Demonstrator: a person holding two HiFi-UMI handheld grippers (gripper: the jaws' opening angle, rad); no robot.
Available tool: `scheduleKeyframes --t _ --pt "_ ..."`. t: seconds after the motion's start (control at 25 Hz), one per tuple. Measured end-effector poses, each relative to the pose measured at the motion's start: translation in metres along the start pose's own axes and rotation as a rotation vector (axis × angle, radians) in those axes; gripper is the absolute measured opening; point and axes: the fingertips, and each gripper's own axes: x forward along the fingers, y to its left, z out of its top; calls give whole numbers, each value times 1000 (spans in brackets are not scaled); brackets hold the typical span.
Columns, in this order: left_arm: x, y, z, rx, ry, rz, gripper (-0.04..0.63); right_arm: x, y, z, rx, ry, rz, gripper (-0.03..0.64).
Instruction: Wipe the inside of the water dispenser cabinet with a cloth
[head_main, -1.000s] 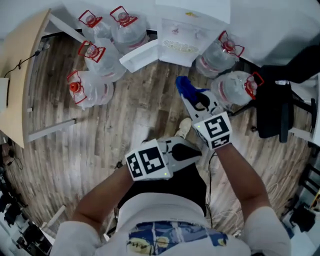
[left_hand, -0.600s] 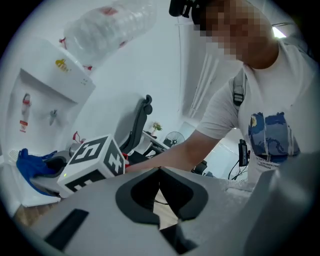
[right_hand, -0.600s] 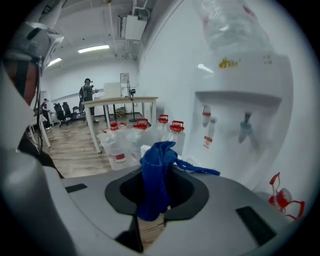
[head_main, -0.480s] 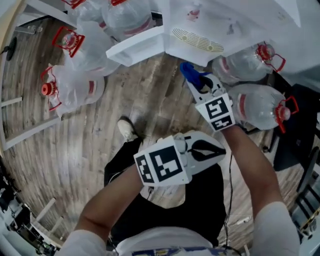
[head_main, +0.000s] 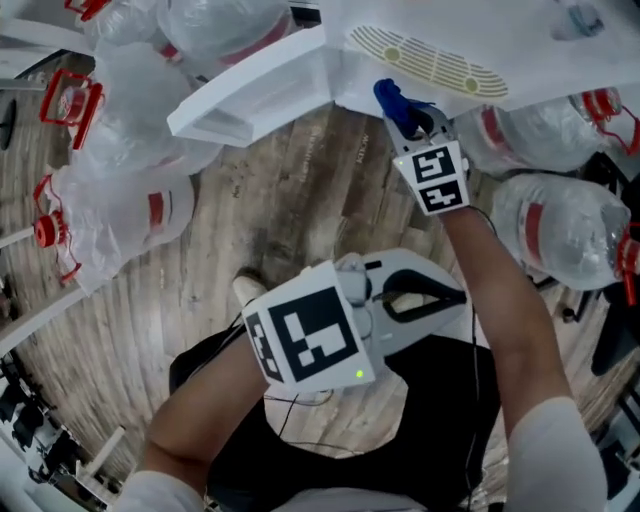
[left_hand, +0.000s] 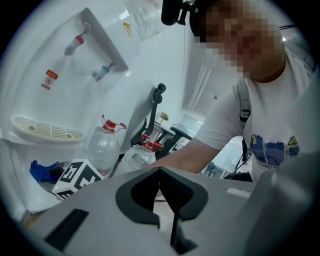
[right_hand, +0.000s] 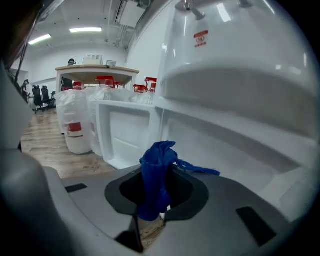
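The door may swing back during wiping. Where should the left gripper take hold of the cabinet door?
Probably the free outer edge of the cabinet door, approached from the person's left: the door stands open that way, and its thin raised rim suits a two-jaw pinch.

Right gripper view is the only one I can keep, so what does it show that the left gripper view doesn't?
Only the right gripper view: the open cabinet door and the cabinet's inside. Only the left gripper view: the drip tray grille, the right gripper's marker cube, the person's shirt, the left claw shut and empty. Both: the blue cloth in the right claw, water bottles, the dispenser's red sticker.
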Motion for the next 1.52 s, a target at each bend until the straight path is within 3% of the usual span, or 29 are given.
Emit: scheduleKeyframes --t 0.36,0.52,0.92,1.2,1.52 --pt "-11 50 -65 -30 -33 10 3 104 -57 -47 104 -87 -120 81" --pt "-13 69 -87 -18 6 -8 3 138 -81 -58 170 -148 -164 83" --pt "-17 102 -112 5 40 -21 3 196 -113 -75 203 -219 -188 83" --pt "-6 119 -124 -92 53 -78 3 207 -118 -85 285 -267 -192 83" --pt "-3 113 -126 -70 68 -139 3 224 -113 -69 321 -300 -185 81"
